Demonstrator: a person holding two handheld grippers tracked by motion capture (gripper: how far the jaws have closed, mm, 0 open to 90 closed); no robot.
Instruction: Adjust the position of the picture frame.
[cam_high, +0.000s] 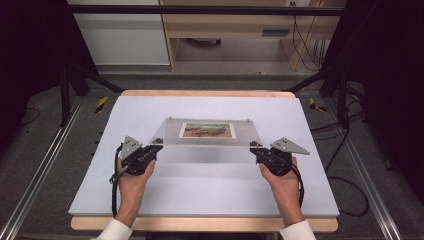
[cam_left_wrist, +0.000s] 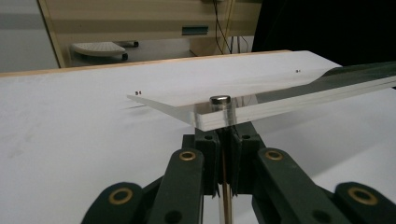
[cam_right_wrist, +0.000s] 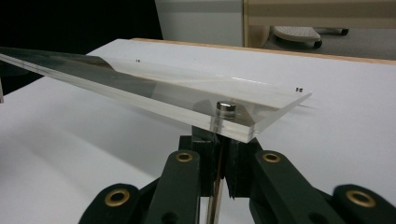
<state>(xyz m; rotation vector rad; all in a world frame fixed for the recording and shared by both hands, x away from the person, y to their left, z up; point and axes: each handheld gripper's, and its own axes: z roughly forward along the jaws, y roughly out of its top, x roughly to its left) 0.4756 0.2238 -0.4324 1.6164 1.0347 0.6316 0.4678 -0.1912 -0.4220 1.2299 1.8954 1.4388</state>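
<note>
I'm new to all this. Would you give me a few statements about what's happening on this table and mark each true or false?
1. The clear acrylic frame holds a landscape picture. True.
2. The frame lies flat on the white table cover. False: its near edge is lifted, and it slopes down towards the far side.
3. The left gripper is shut on the frame's near left corner. True.
4. The right gripper hangs open beside the frame. False: its jaws are shut on the near right corner.
5. A small metal stud sits at the corner above the left gripper's jaws. True.
</note>
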